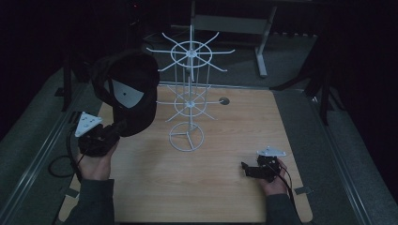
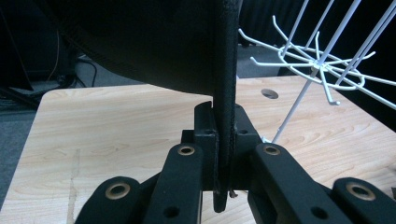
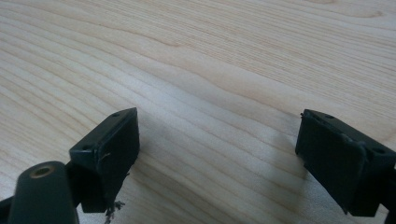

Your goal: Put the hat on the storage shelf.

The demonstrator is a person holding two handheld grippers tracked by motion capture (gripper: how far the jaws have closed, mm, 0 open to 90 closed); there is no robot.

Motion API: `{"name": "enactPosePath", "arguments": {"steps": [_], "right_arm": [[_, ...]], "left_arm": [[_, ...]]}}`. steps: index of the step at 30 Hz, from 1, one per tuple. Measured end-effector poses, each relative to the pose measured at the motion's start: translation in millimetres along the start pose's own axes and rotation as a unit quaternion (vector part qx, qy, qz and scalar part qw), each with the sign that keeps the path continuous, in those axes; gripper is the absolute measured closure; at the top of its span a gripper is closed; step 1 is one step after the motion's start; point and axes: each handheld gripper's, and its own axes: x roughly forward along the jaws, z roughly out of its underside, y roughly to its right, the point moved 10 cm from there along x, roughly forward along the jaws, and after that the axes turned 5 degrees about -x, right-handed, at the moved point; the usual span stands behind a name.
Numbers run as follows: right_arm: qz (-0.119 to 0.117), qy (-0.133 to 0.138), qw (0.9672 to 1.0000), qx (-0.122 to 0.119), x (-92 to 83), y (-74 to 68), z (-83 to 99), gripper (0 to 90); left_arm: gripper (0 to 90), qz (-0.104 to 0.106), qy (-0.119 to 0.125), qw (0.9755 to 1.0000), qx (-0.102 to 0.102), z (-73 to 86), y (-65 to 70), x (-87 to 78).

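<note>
Dark room, wooden desk [image 1: 220,187]: left gripper [image 2: 224,140] clamps the soft, light black cap [image 1: 136,93] by its stiff brim; right gripper [image 3: 217,149] spread, empty.

Left gripper [image 1: 112,131] clamped tight — right gripper [image 1: 246,168] gaping, low.

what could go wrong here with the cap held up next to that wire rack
1. The left gripper pinches only the thin edge of the black cap, so the cap could slip or swing loose.
2. The white wire rack looks light on a small ring base; snagging the cap on a hook might tip it.
3. The right gripper rests open and apart on the table, too far to steady the rack.
</note>
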Motion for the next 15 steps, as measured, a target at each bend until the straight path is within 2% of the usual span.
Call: {"name": "enactPosePath", "arguments": {"steps": [15], "right_arm": [[0.0, 0.0, 1.0, 0.001, 0.0, -0.1, -0.1, 13.3]], "left_arm": [[85.9, -0.003, 0.015, 0.9998, 0.009, -8.4, 6.4, -6.4]]}}
